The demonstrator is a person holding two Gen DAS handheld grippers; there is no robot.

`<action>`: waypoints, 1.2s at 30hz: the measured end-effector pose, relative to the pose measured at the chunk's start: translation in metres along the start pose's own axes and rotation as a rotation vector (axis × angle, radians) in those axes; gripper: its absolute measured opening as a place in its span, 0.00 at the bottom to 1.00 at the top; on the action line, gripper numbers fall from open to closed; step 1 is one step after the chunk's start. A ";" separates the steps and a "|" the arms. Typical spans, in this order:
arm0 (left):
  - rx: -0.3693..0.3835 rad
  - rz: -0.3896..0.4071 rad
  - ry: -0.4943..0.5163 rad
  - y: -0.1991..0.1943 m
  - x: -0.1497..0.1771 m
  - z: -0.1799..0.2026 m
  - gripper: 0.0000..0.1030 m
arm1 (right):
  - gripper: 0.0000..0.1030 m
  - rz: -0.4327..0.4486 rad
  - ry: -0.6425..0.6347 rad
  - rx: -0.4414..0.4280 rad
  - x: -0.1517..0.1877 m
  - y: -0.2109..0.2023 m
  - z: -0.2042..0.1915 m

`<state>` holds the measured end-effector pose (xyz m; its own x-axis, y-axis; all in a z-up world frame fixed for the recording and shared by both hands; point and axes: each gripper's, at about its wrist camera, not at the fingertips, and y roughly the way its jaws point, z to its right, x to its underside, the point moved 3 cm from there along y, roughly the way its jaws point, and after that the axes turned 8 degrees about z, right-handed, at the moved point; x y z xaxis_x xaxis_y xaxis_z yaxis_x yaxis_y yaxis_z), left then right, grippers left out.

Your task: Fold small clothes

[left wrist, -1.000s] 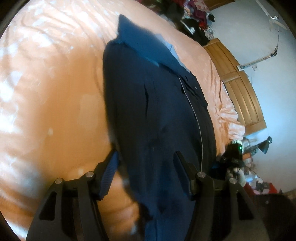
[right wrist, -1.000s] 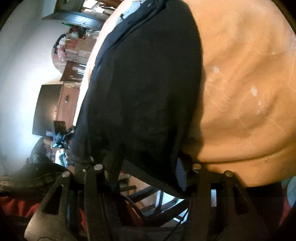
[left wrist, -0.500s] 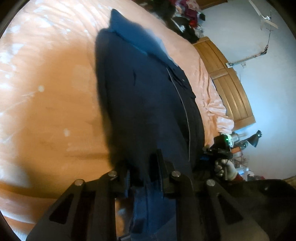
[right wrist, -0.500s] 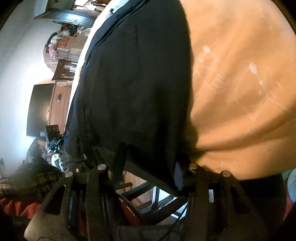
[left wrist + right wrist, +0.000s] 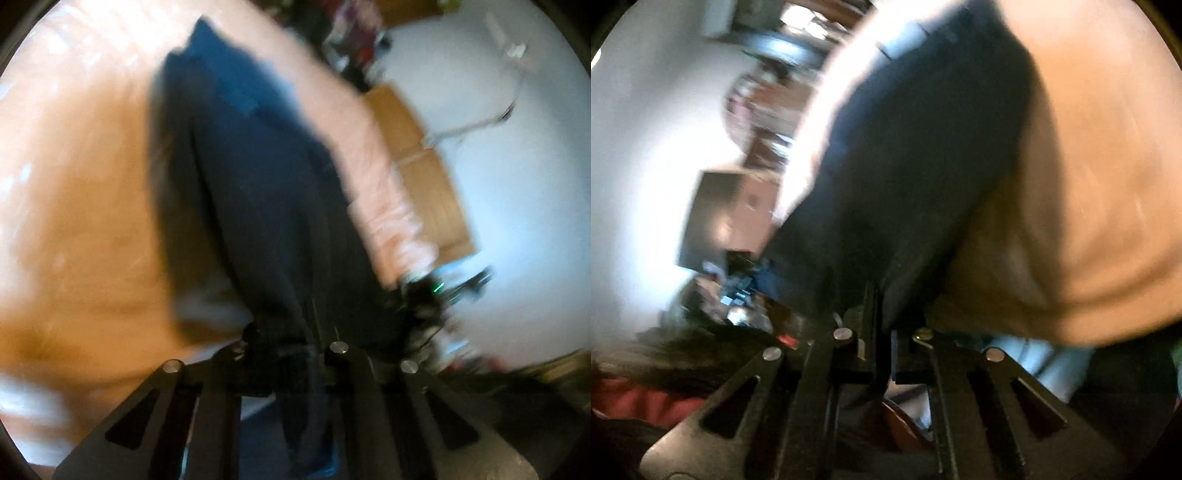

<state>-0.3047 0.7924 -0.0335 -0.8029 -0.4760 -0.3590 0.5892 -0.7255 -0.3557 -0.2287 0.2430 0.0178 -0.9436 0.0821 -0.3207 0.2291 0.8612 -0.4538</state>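
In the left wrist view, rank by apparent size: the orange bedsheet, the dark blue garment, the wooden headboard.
1. Orange bedsheet
2. Dark blue garment; it lies closer to the camera, so the order with the bedsheet is unsure
3. Wooden headboard

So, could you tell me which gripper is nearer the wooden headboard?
Right, I'd judge. The right gripper grips the navy garment on the wooden headboard side; the left gripper grips its other corner.

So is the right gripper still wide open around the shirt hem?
No. In the right wrist view the right gripper has its fingers pinched together on the near edge of the dark navy shirt.
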 end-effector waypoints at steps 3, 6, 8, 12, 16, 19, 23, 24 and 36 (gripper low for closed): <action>0.099 0.113 -0.009 -0.005 -0.044 0.026 0.07 | 0.04 0.094 0.001 -0.096 -0.043 -0.009 -0.020; 0.153 0.187 0.010 0.001 -0.102 0.048 0.07 | 0.04 0.166 -0.010 -0.154 -0.101 -0.013 -0.029; 0.149 0.230 0.024 0.008 -0.144 0.055 0.07 | 0.05 0.203 -0.018 -0.176 -0.147 -0.008 -0.031; 0.077 0.276 0.004 0.044 -0.225 0.035 0.11 | 0.06 0.232 -0.049 -0.135 -0.245 0.020 -0.011; -0.071 0.271 -0.037 0.108 -0.299 -0.018 0.53 | 0.37 0.216 -0.011 -0.013 -0.319 0.062 0.040; -0.301 0.239 -0.172 0.151 -0.330 -0.086 0.60 | 0.70 0.196 0.014 0.194 -0.331 0.082 0.085; -0.400 0.259 -0.129 0.161 -0.334 -0.097 0.64 | 0.70 0.150 -0.022 0.237 -0.319 0.096 0.102; -0.406 0.272 -0.104 0.159 -0.334 -0.092 0.67 | 0.69 0.136 -0.040 0.243 -0.318 0.103 0.103; -0.508 0.176 0.140 0.171 -0.293 -0.057 0.72 | 0.07 0.093 -0.141 0.478 -0.303 0.129 0.121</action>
<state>0.0363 0.8359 -0.0389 -0.6890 -0.4725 -0.5495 0.7109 -0.2934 -0.6391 0.1151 0.2683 -0.0443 -0.8801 0.0501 -0.4720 0.4254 0.5245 -0.7375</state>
